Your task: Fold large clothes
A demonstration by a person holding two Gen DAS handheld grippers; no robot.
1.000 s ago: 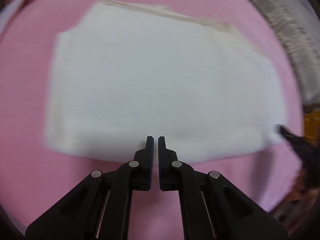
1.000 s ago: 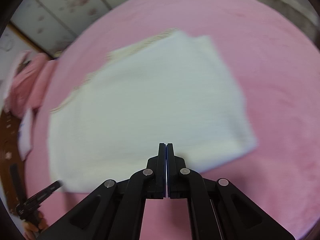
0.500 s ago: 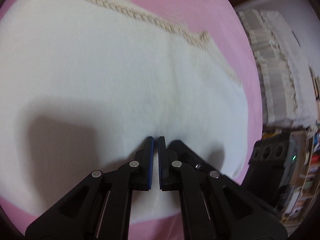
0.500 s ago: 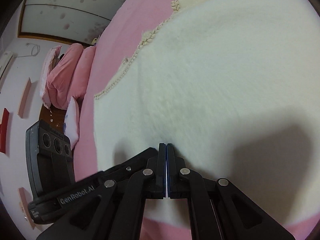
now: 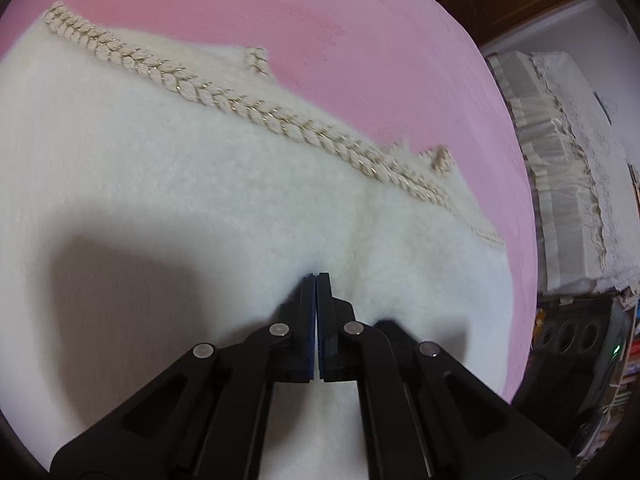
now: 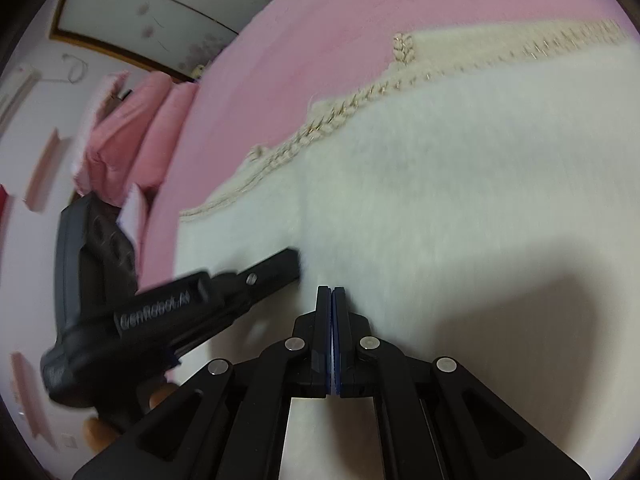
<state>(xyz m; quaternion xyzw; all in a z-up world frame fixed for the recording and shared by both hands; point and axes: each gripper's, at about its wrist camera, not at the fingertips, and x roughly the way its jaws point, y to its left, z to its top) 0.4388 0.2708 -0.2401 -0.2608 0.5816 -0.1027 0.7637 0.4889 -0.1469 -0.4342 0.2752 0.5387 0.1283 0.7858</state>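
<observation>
A folded white fleecy garment (image 5: 180, 184) with beige braided trim (image 5: 240, 104) lies flat on the pink bed (image 5: 340, 32). My left gripper (image 5: 316, 276) is shut and empty, its tips pressing down on the garment's middle. My right gripper (image 6: 331, 289) is also shut and empty, tips on the garment (image 6: 460, 184). The left gripper shows in the right wrist view (image 6: 294, 260) just left of the right one, both side by side on the cloth.
Pink pillows (image 6: 132, 128) lie at the head of the bed. A cream cloth-covered piece of furniture (image 5: 568, 184) and a dark cluttered shelf (image 5: 580, 344) stand beyond the bed's right edge. A wardrobe with floral panels (image 6: 168, 4) is behind.
Both grippers came down from above the garment and closer together onto its middle. In the last half second they slid a little farther across the cloth. Both stayed shut.
</observation>
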